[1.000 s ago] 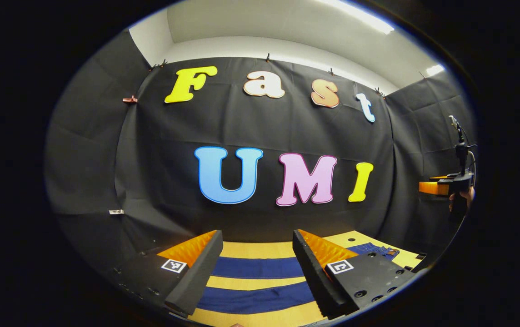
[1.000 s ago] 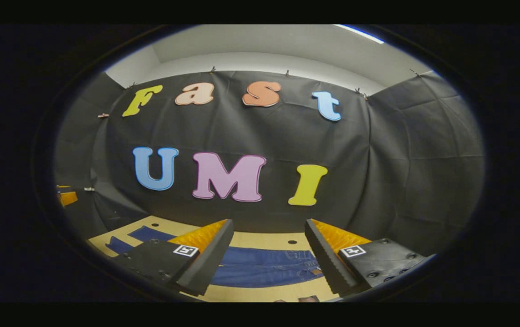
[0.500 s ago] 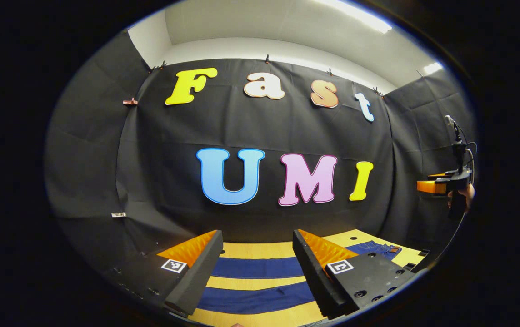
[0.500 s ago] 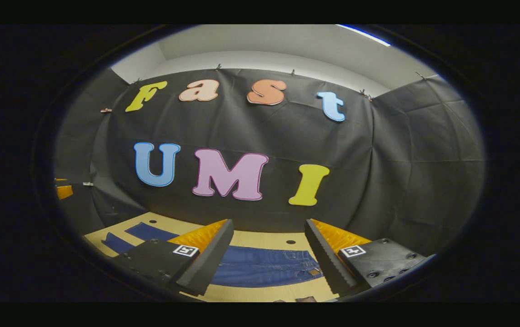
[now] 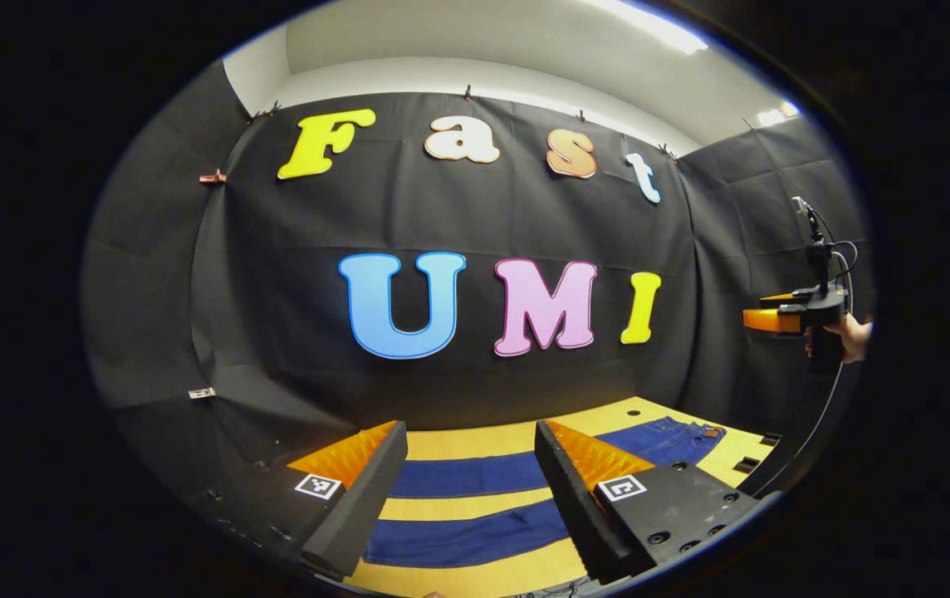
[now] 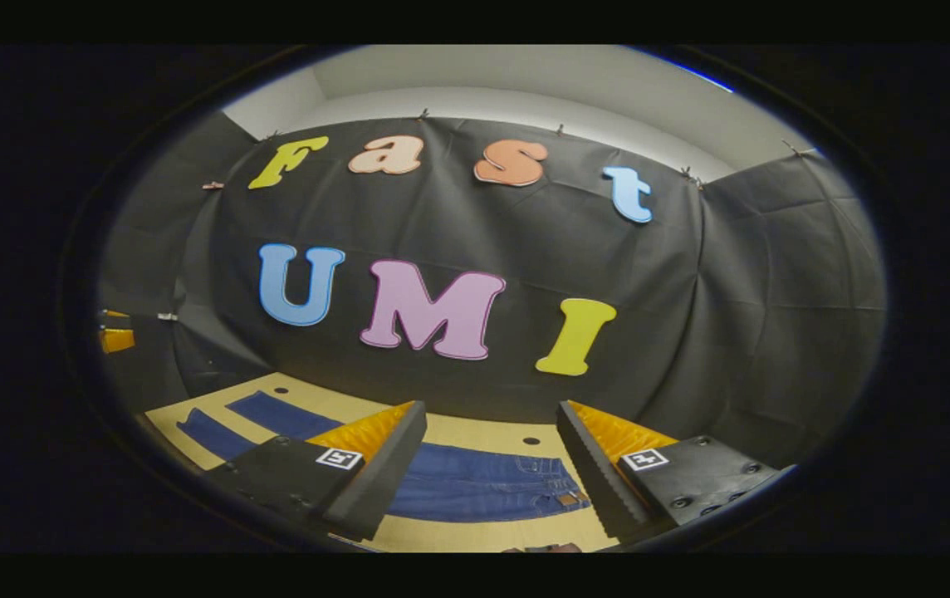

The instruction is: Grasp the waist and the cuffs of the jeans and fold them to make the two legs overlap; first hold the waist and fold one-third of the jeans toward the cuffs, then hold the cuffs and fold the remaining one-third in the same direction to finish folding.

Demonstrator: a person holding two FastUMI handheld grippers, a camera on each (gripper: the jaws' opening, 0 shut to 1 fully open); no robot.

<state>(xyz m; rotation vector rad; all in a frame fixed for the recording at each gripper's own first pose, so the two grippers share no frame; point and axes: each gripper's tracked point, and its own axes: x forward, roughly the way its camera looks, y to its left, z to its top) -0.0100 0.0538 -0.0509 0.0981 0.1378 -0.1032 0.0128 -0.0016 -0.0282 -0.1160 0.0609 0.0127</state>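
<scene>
Beside the left view's edge, a hand (image 5: 850,335).

Left gripper (image 5: 468,498): two wedge-shaped ribbed jaws on black housings with screws and one square black-and-white marker each. Right gripper (image 6: 492,473): same build; its black cable (image 5: 832,390) trails below the hand (image 5: 853,336).

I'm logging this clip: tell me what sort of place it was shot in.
Likely a recording booth, not a home: black cloth walls pinned up, a bare wooden table holding flat jeans, and a hand-held gripper.
</scene>
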